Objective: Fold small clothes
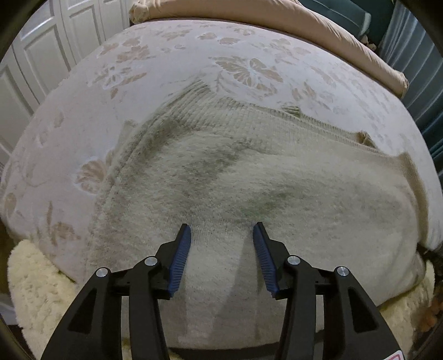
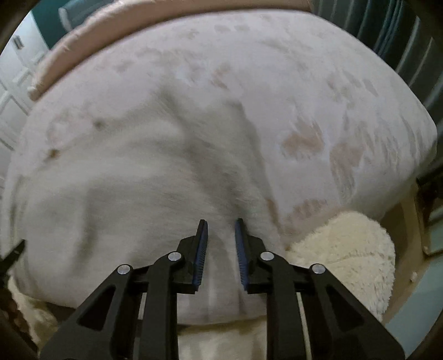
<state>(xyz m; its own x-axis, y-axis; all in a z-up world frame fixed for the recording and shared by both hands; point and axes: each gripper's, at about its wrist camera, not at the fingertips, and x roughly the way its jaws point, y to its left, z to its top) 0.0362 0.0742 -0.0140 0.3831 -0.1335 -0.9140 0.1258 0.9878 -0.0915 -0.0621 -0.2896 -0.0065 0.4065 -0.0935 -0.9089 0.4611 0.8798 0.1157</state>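
Left wrist view is sharp: a cream fleecy garment (image 1: 221, 177) lies spread on the bed (image 1: 155, 72), over its floral bedspread. Ribbed knit edge (image 1: 249, 113) runs along the garment's far side, with a small tab (image 1: 366, 138) at that edge. Beyond the garment, a tan folded quilt (image 1: 290, 19) at the bed's far end; white panelled doors (image 1: 41, 55) further off to the left. A shaggy cream rug (image 1: 36, 282) shows below the bed's near edge.

Right wrist view is motion-blurred: garment (image 2: 124, 180) reads only as a pale mass, knit detail lost. It alone shows the rug (image 2: 346, 249) to the garment's right.

Left hand-held gripper (image 1: 222, 229): blue pads spread wide, over the garment's near part, nothing between them; contact with the fabric cannot be told.

Right hand-held gripper (image 2: 220, 224): pads apart with a narrower gap, above the garment's near edge, nothing pinched.
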